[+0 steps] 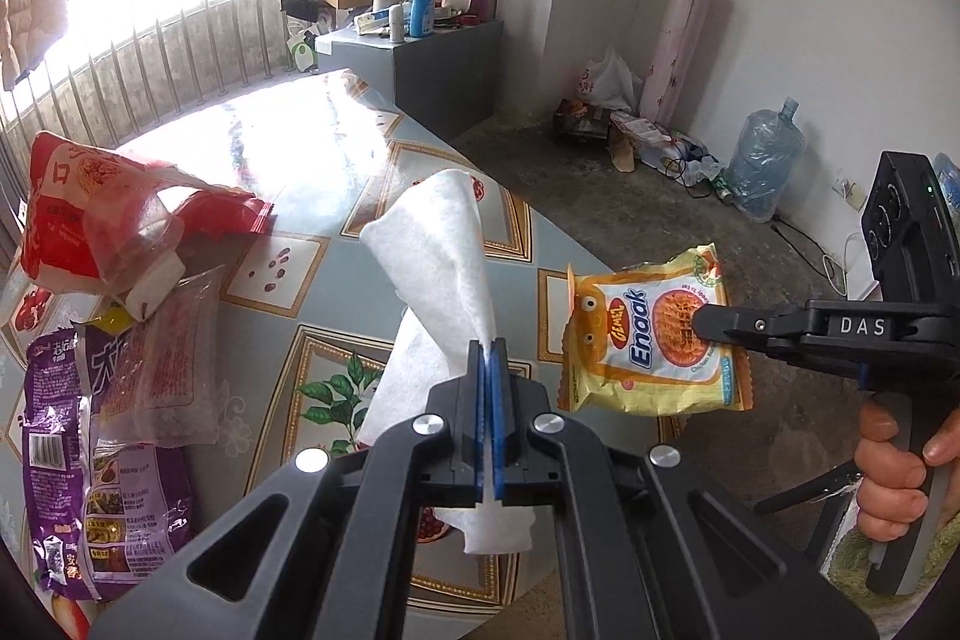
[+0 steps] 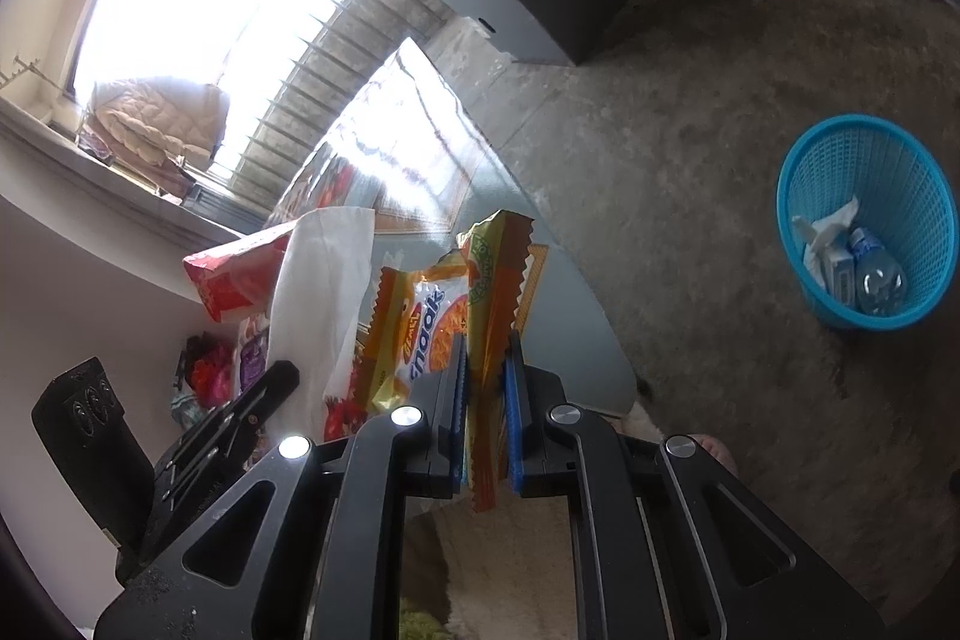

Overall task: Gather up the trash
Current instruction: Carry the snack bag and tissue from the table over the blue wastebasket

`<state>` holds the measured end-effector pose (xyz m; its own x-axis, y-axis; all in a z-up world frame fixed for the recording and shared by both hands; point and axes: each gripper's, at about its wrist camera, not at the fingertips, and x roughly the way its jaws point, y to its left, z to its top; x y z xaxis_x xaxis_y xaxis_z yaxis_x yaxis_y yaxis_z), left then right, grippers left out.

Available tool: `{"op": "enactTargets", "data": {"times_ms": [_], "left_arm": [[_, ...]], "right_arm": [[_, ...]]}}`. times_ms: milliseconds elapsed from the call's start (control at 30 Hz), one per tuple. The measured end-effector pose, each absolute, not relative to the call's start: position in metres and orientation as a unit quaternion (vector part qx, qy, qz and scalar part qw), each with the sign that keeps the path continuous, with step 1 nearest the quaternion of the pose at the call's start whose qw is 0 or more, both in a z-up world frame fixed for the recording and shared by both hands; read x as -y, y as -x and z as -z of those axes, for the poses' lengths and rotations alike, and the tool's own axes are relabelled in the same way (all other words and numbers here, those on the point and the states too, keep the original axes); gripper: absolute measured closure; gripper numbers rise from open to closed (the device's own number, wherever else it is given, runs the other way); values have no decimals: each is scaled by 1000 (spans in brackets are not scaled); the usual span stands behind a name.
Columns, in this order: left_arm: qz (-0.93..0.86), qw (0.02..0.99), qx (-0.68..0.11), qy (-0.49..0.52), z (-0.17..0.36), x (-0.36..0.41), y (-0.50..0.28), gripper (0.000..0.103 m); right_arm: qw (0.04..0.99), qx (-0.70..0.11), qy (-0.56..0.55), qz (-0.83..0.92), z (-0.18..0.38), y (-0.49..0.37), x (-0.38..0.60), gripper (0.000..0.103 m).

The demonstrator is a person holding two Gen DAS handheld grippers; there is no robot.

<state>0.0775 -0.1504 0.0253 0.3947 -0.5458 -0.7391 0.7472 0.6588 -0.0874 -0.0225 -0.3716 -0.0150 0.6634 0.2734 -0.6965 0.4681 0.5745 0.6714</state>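
Tissue (image 1: pixel 447 244), white and crumpled, sits clamped in the left gripper (image 1: pixel 491 346), lifted above the patterned table (image 1: pixel 336 172). Beside it the right gripper (image 2: pixel 485 370) pinches the yellow Enaak snack packet (image 2: pixel 432 316). Farther off, on the floor, stands a blue basket (image 2: pixel 798 196) holding a plastic bottle (image 2: pixel 876 277).

The yellow snack packet (image 1: pixel 651 340) reads "Enaak" in blue letters, with a smaller red "Gemez" badge above it; in the right wrist view only "naak" shows on it. The right gripper (image 1: pixel 705 325) carries "DAS" in white on its black body. Chinese characters on the purple bag (image 1: pixel 90 460) and the red bag (image 1: pixel 90 196) are too small to read.
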Motion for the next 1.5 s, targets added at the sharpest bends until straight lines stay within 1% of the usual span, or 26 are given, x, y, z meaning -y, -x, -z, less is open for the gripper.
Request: {"op": "enactTargets", "data": {"times_ms": [600,1000,1267,1400,1500], "left_arm": [[388,835,-358,-157,-34,161,-62,102],[428,819,-344,-167,-47,189,-55,102],[516,770,-348,-139,-73,255,-56,102],[559,730,-372,-131,-72,304,-49,102],[583,691,-407,-128,-58,349,-44,102]], "right_arm": [[791,-397,-461,64,13,26,378,94],[794,-365,-472,117,5,57,416,94],[789,-307,-472,247,-9,117,471,93],[760,-296,-492,303,6,150,497,93],[737,-299,-505,336,27,167,510,91]]}}
